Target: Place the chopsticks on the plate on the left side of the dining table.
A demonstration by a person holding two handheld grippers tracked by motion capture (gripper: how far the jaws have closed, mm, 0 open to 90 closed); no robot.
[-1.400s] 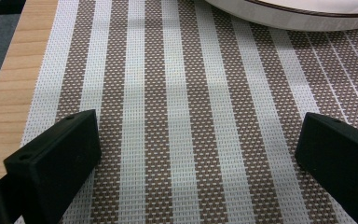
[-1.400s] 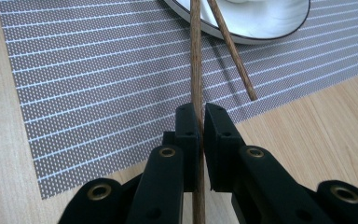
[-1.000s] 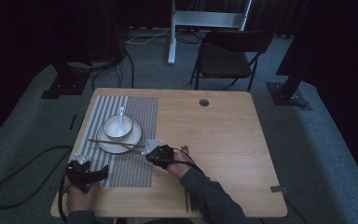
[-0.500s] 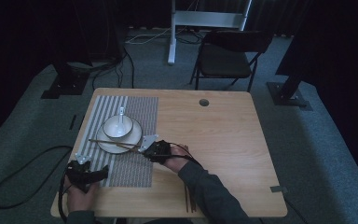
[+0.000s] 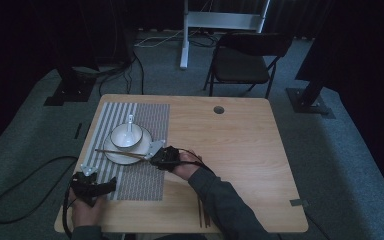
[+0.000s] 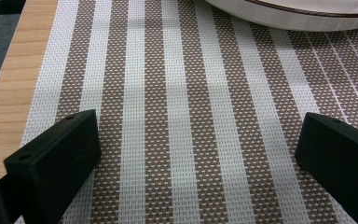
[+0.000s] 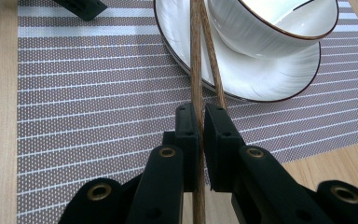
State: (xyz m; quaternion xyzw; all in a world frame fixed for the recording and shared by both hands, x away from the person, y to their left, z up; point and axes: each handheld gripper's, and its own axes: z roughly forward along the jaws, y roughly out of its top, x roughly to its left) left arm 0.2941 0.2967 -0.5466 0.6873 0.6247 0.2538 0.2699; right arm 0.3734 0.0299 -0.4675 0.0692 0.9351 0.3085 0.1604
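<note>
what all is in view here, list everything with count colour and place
chopsticks: 2, brown, across the plate rim, held in the right tongs
plate: 1, white with dark rim, on the mat
bowl: 1, white, on the plate
spoon: 1, white, standing in the bowl
mat: 1, brown and white striped, left part of the table
table: 1, light wood, centre
chair: 1, dark, behind the table
left tongs: 1, black, open, over the mat's near left corner
right tongs: 1, black, shut on the chopsticks
</note>
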